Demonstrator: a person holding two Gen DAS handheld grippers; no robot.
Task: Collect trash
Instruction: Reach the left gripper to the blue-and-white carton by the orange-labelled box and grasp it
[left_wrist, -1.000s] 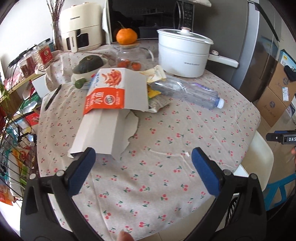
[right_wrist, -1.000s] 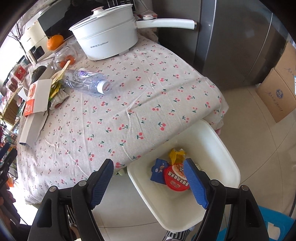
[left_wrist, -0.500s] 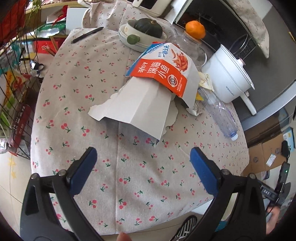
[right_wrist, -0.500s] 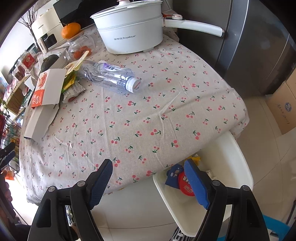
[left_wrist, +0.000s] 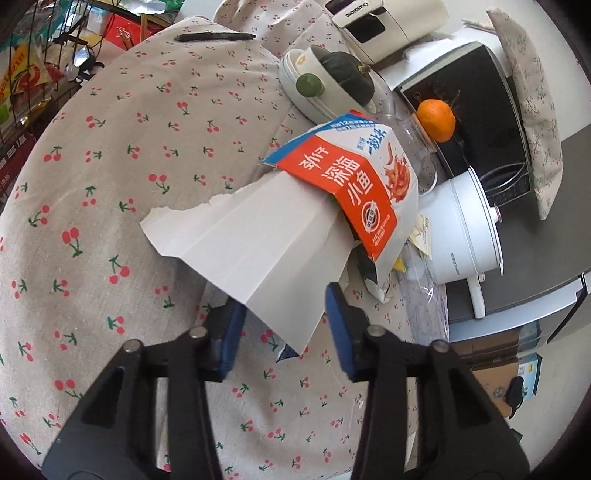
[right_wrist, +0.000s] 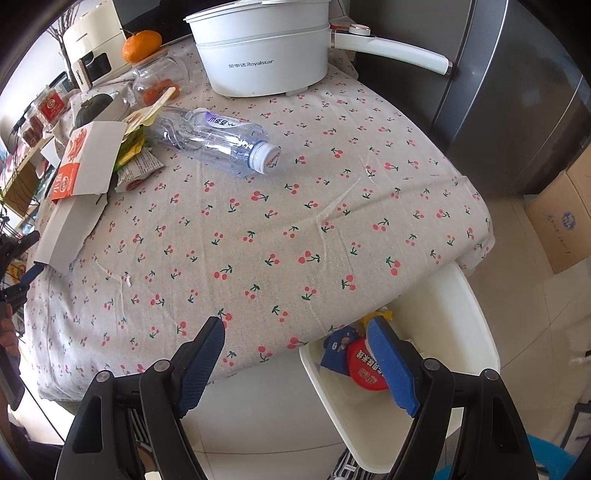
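Note:
A torn white and orange cardboard box (left_wrist: 280, 229) lies on the cherry-print tablecloth (left_wrist: 110, 184). My left gripper (left_wrist: 284, 314) straddles the box's torn lower corner, blue pads on either side with a gap still showing. The box also shows in the right wrist view (right_wrist: 81, 173), beside crumpled wrappers (right_wrist: 136, 162) and an empty clear plastic bottle (right_wrist: 218, 140). My right gripper (right_wrist: 295, 354) is open and empty over the table's near edge. A white bin (right_wrist: 461, 332) below the edge holds a red lid (right_wrist: 365, 369) and wrappers.
A white electric pot (right_wrist: 262, 55) with a long handle stands at the table's back. A glass jar (right_wrist: 159, 77) with an orange on top, a bowl with a dark squash (left_wrist: 340, 70), a pen (left_wrist: 214, 36) and a white appliance (left_wrist: 384, 22) are nearby. Cardboard boxes (right_wrist: 561, 221) sit on the floor.
My left gripper has moved forward onto the box's torn corner and its jaws have narrowed around it. My right gripper has shifted closer to the table edge, still open.

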